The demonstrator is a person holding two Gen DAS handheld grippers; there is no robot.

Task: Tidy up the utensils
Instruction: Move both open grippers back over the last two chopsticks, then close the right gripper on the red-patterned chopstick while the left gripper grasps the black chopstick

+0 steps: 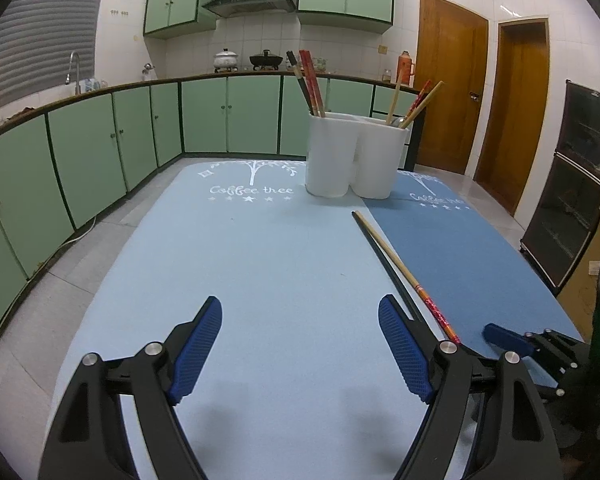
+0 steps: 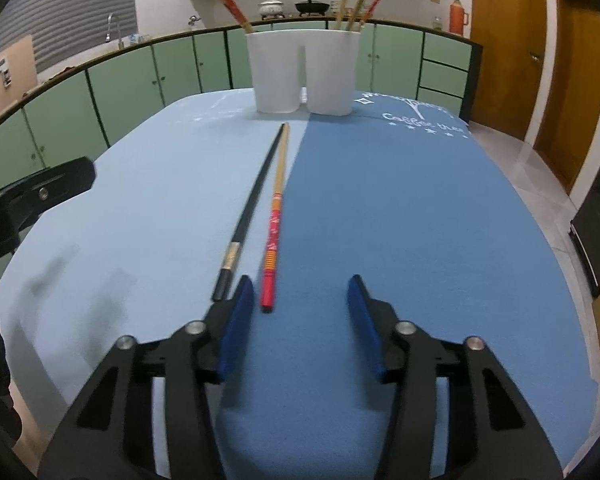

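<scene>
right gripper: jaws parted, grasping nothing; red-ended chopstick's butt lies between the tips, unpinched
left gripper: spread wide, empty; hovers above the surface
chopsticks: red-ended one and black chopstick lie side by side, pointing at the white holder
handling: probably light, stiff, thin, slick; likely to roll
hold: thick butt end, squarely pinched

Bare mat before holder
</scene>
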